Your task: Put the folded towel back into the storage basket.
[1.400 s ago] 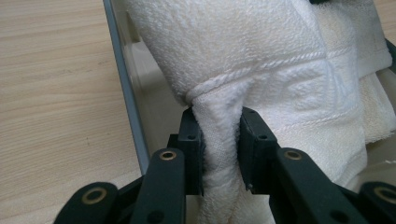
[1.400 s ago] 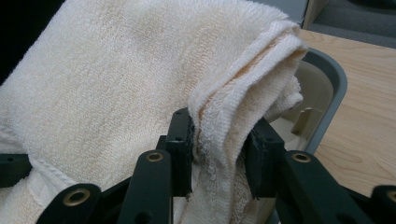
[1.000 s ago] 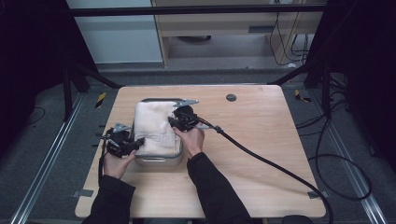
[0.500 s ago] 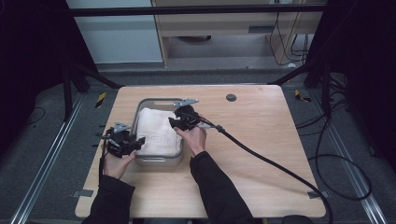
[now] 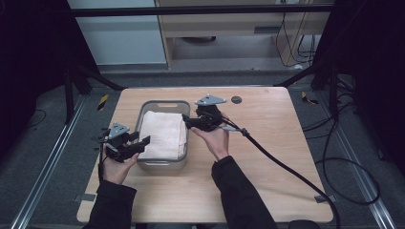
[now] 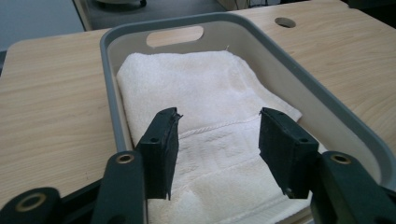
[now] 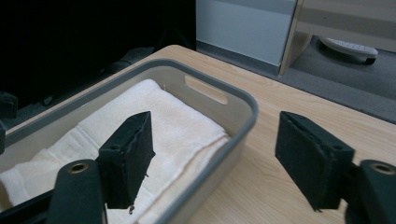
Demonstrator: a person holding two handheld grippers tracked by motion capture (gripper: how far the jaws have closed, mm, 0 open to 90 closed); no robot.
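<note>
The towel (image 5: 163, 134) lies folded in the bin (image 5: 162, 164). Both grippers, left (image 5: 142, 142) and right (image 5: 187, 120), are wide open, holding nothing; lifting the bin looks next.

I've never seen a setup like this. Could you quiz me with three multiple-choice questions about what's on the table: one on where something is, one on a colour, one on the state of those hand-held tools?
1. Where is the towel?
A. Folded inside the tub
B. Spread flat on the bare table
C. Draped over the person's arm

2. What colour is the tub?
A. Red
B. Grey
C. Yellow

3. How do the jaws of the left gripper and the right gripper stand?
A. Both clamped on the towel
B. One open, one shut
C. Both open, holding nothing

Answers:
1. A, the white towel lies folded within the tub's walls in both gripper views.
2. B, its rim and walls are grey against the wooden table.
3. C, each gripper view shows a wide gap between its jaws, with nothing between them.
</note>
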